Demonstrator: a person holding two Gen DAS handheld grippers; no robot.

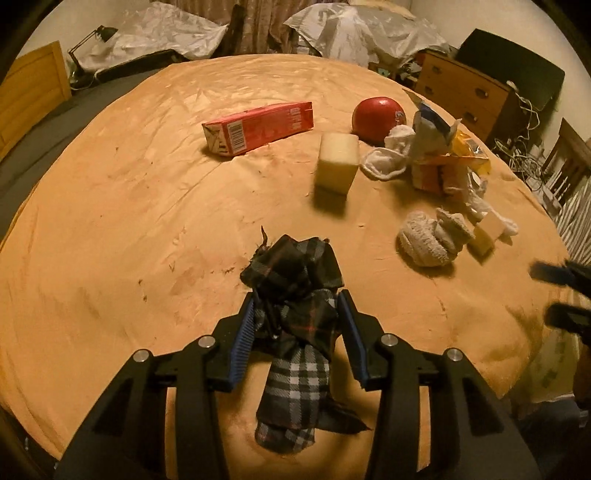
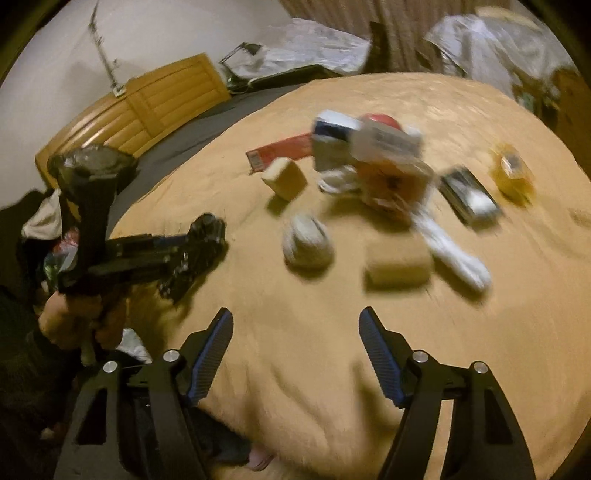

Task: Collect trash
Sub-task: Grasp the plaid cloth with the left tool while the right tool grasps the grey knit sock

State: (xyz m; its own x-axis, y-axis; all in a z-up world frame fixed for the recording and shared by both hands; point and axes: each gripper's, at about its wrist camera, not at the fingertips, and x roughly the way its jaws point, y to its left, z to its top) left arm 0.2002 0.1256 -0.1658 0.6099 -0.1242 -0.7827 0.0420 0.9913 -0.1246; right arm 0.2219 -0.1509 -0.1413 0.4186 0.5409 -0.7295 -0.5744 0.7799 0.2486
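My left gripper (image 1: 298,300) is shut on a dark plaid cloth (image 1: 295,273), with both blue pads pressed against its bunched middle; a lighter checked tail hangs below toward the camera. In the right wrist view the same left gripper (image 2: 195,251) shows at the left, held by a hand (image 2: 74,321). My right gripper (image 2: 295,314) stands open over bare orange blanket (image 2: 295,369) with nothing between its fingers. Beyond it lie a rolled grey sock (image 2: 306,240), a tan block (image 2: 397,266), a white sock (image 2: 454,251) and crumpled cartons (image 2: 373,158). This view is blurred.
On the blanket (image 1: 129,221) lie a red carton (image 1: 258,127), a red ball (image 1: 376,114), a pale sponge block (image 1: 338,162), white socks (image 1: 388,155) and wrappers (image 1: 443,147). A wooden drawer chest (image 1: 461,96) stands at the far right and plastic bags (image 1: 369,29) behind.
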